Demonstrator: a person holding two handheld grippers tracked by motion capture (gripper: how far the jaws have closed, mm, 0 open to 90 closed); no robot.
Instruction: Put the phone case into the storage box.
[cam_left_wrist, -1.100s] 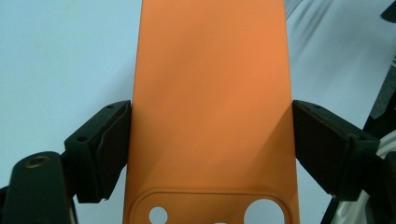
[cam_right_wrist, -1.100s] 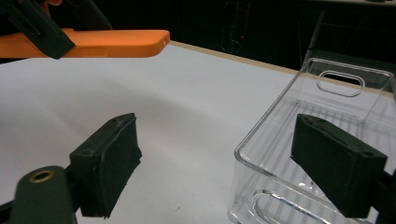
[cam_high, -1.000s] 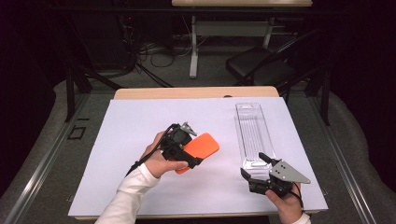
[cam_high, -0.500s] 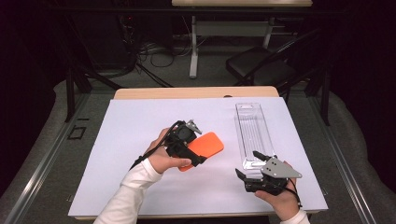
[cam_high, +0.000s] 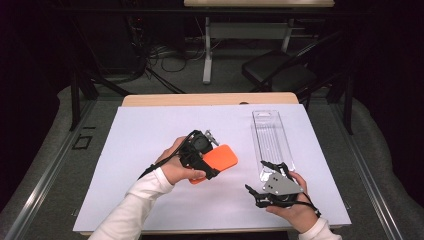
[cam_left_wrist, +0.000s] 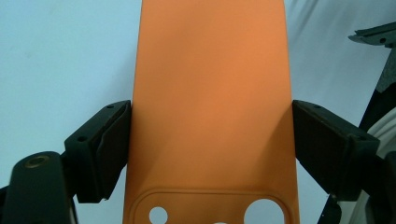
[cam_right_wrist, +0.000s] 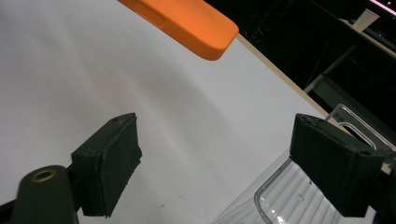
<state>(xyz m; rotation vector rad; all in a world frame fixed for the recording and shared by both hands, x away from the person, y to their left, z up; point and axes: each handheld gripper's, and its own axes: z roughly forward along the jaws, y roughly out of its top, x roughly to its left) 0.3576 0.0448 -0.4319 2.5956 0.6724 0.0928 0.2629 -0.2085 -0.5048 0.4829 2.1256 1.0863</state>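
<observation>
An orange phone case (cam_high: 220, 159) hangs a little above the white sheet at the table's middle, with my left gripper (cam_high: 206, 162) shut on its long sides. In the left gripper view both pads press the case (cam_left_wrist: 210, 107) near its camera cut-outs, the gripper (cam_left_wrist: 210, 149) astride it. My right gripper (cam_high: 256, 179) stands open to the right, at the near end of a clear plastic package (cam_high: 272, 140). In the right gripper view nothing lies between its jaws (cam_right_wrist: 229, 163). The case's end (cam_right_wrist: 187, 21) shows at the top and the package's corner (cam_right_wrist: 299, 196) lies by the right jaw.
A white sheet (cam_high: 150, 130) covers most of the wooden table (cam_high: 210, 99). The clear package lies lengthwise at the right side of the sheet. Beyond the far edge stand a black chair (cam_high: 280, 75) and cables on the floor.
My right gripper has drifted a little to the left, closer to the orange case. The left gripper has stayed about where it was, with the case still in it.
</observation>
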